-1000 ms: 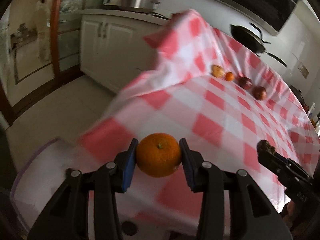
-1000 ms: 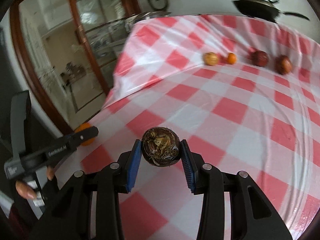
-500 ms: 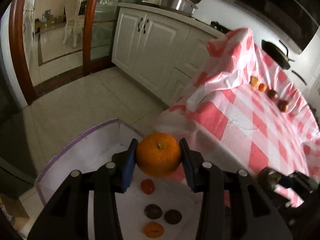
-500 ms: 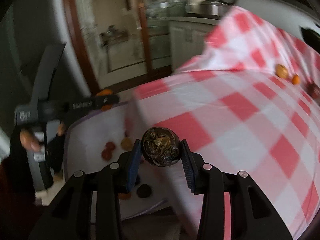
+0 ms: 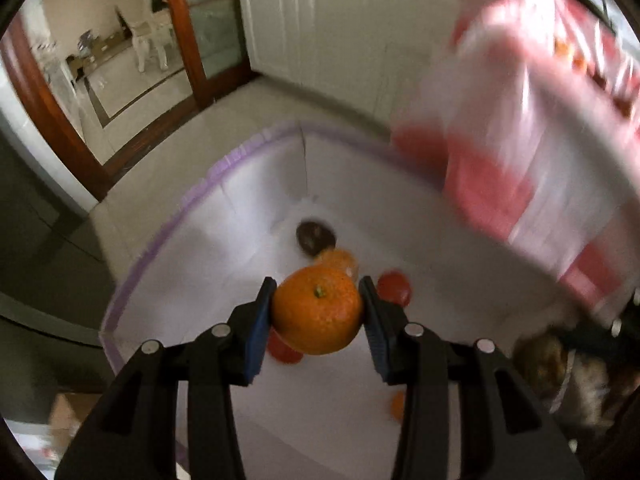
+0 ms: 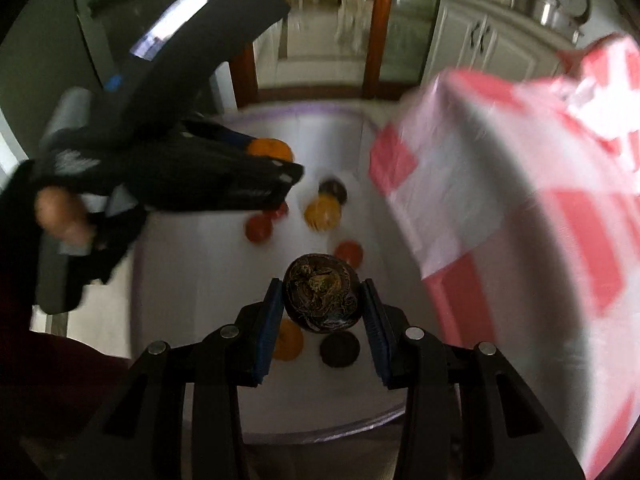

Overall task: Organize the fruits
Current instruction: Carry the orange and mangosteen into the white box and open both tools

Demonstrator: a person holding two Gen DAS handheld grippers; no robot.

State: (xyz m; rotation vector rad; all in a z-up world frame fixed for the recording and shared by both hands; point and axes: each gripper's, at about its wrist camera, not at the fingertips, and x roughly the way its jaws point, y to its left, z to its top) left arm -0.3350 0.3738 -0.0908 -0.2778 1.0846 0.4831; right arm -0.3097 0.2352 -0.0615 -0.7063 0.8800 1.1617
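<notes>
My left gripper (image 5: 318,314) is shut on an orange (image 5: 316,312) and holds it above a white bin with a purple rim (image 5: 200,184). My right gripper (image 6: 322,308) is shut on a dark wrinkled passion fruit (image 6: 322,294) and hangs over the same bin (image 6: 304,110). Several fruits lie on the bin floor: a dark one (image 5: 314,236), a red one (image 5: 394,288), an orange one (image 6: 322,210) and a red one (image 6: 349,252). The left gripper with its orange also shows in the right wrist view (image 6: 272,156).
The red-and-white checked tablecloth (image 6: 520,208) hangs over the table edge right of the bin. White cabinets (image 5: 328,28) and a wooden door frame (image 5: 52,120) stand beyond the tiled floor. Small fruits on the table (image 5: 564,48) are blurred at top right.
Both grippers have swung left from over the table to above the bin, and tilted down toward its floor. Each still holds its fruit.
</notes>
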